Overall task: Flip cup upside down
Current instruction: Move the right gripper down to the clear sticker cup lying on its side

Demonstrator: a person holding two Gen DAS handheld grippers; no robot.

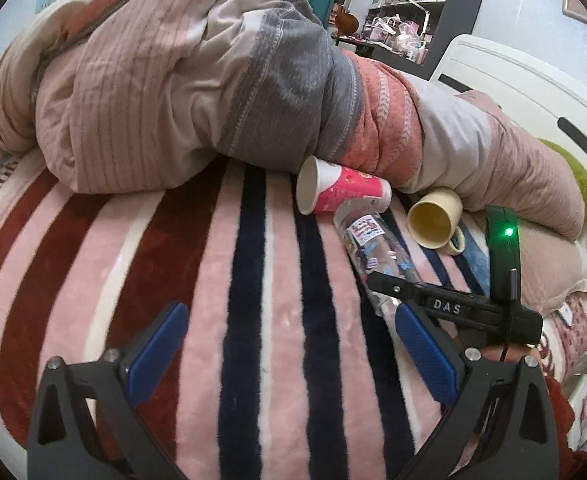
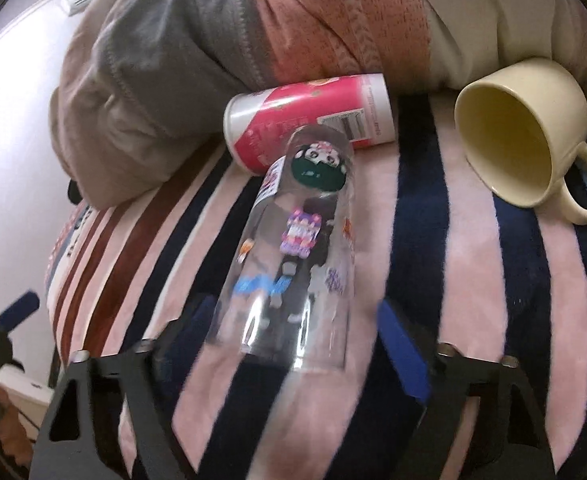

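Observation:
A clear glass cup with stickers [image 2: 297,256] lies on its side on the striped blanket, its mouth toward the right wrist camera. My right gripper [image 2: 289,328] is open, its blue-padded fingers on either side of the cup's mouth end; contact is unclear. In the left wrist view the cup [image 1: 373,252] lies right of centre, with the right gripper's black body over its near end. My left gripper [image 1: 293,344] is open and empty above the blanket, left of the cup.
A pink paper cup [image 2: 309,116] [image 1: 341,192] lies on its side against the glass cup's far end. A cream mug [image 2: 521,136] [image 1: 437,220] lies on its side to the right. A bunched quilt [image 1: 197,80] borders them behind.

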